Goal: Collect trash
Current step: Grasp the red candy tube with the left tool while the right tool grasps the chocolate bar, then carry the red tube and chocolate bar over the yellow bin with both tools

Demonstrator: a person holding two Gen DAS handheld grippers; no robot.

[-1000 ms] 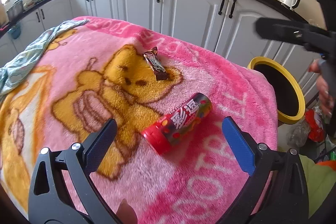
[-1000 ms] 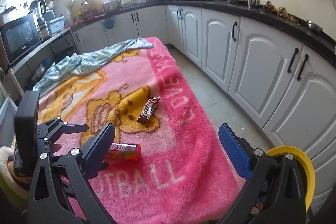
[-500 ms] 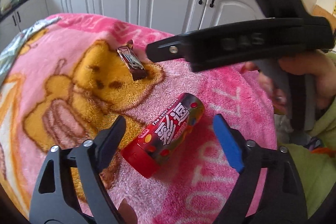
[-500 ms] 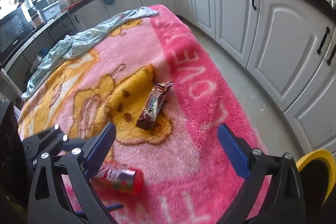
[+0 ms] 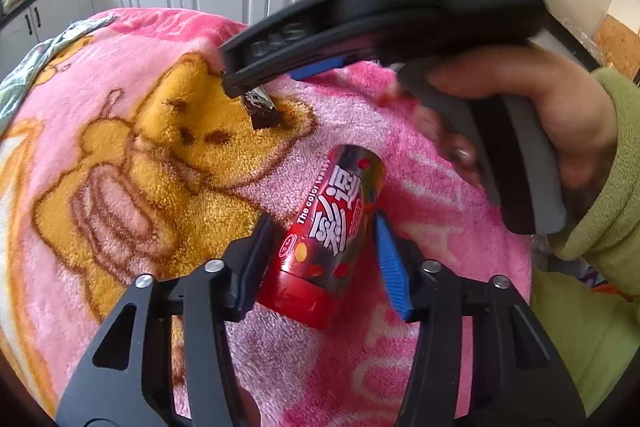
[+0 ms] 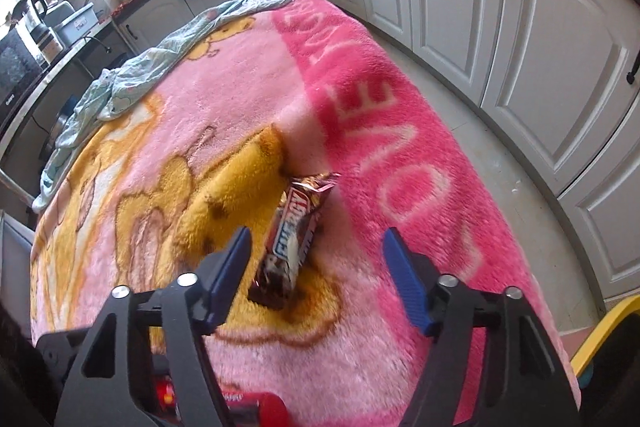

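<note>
A red candy tube [image 5: 332,227] lies on the pink bear blanket [image 5: 120,47], between the fingers of my left gripper [image 5: 324,251]. Its jaws are closing; the black pad [image 5: 256,259] is at the tube's side, and the blue pad [image 5: 390,263] stands a sliver off it. A brown chocolate bar wrapper [image 6: 294,239] lies on the bear's face. My right gripper [image 6: 320,267] hangs low over the wrapper, which sits between its closing jaws, nearer the left finger, with neither pad touching. The left wrist view shows that gripper [image 5: 256,83] tipped down onto the wrapper [image 5: 262,113]. The tube's red end [image 6: 264,405] peeks out under the right gripper.
A person's hand [image 5: 540,115] in a green sleeve holds the right gripper. A yellow-rimmed bin [image 6: 600,331] stands off the table's near right corner. A pale blue-green cloth [image 6: 152,75] lies crumpled at the far left. White cabinets [image 6: 560,67] run along the right, across a strip of floor.
My right gripper swung across and down to the chocolate bar, its jaws narrowing around it. The left gripper's jaws came in from wide to close around the candy tube.
</note>
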